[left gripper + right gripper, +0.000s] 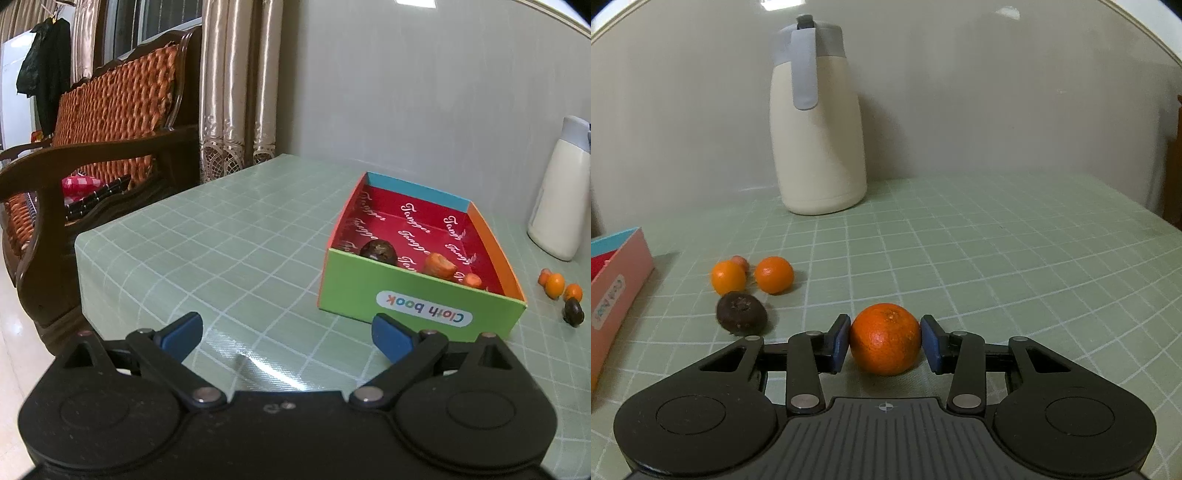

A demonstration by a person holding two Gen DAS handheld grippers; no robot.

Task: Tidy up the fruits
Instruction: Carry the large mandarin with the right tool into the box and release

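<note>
My right gripper is shut on a large orange that rests on the green checked tablecloth, one blue pad against each side. To its left lie two small oranges, a dark round fruit and a small pinkish fruit. The colourful "Cloth book" box holds a dark fruit and two orange pieces. My left gripper hovers open just in front of the box's green wall, with nothing between its fingers.
A tall cream thermos jug stands against the grey wall behind the loose fruit. The box corner shows at the left of the right wrist view. A wooden sofa with orange cushions stands past the table's left edge.
</note>
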